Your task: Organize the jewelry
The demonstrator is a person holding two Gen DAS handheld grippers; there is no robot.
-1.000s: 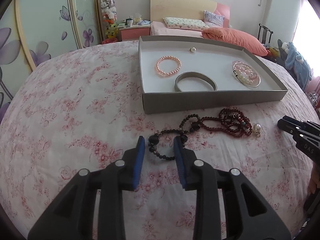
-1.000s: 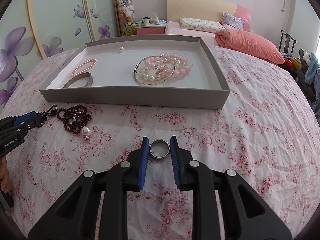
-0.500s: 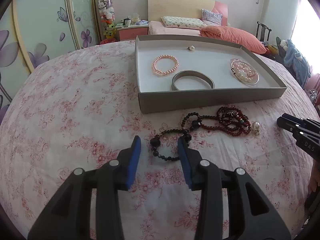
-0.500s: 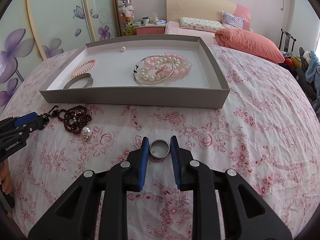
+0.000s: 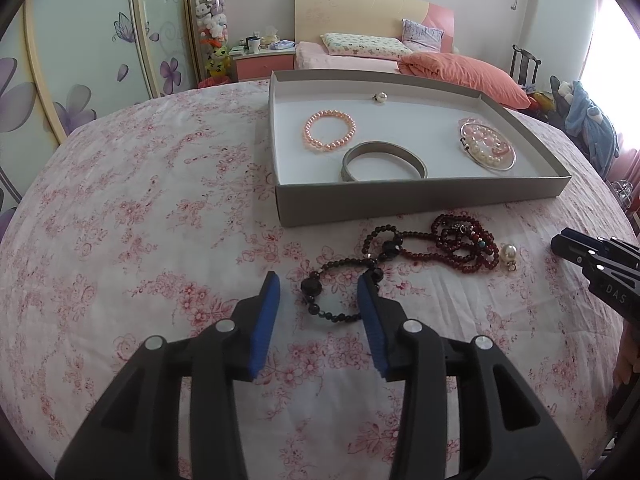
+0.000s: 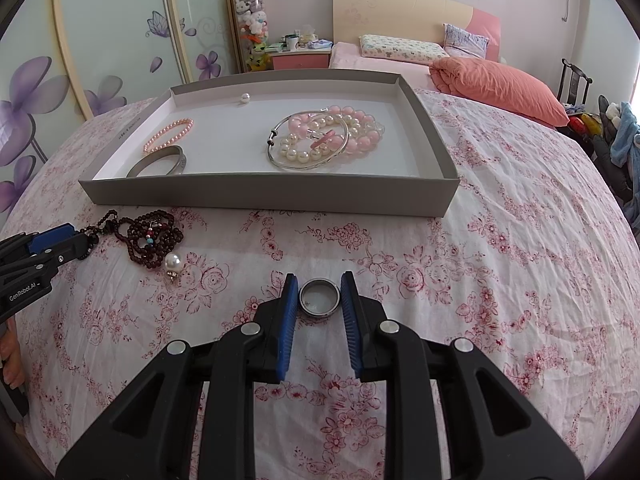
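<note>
Right tool [image 6: 319, 298] pinches a steel ring [image 6: 319, 297] on the floral bedspread [image 6: 500, 264] just before the grey tray [image 6: 276, 194], while the left tool [image 5: 318, 300], spread, straddles a black bead bracelet [image 5: 340, 292]; the round, slick ring could squirt free if lifted carelessly.

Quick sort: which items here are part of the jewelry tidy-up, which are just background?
Job:
gray tray
metal ring
black bead bracelet
dark red beads
pearl pendant

Background:
orange pillow
nightstand
plush toys
</note>
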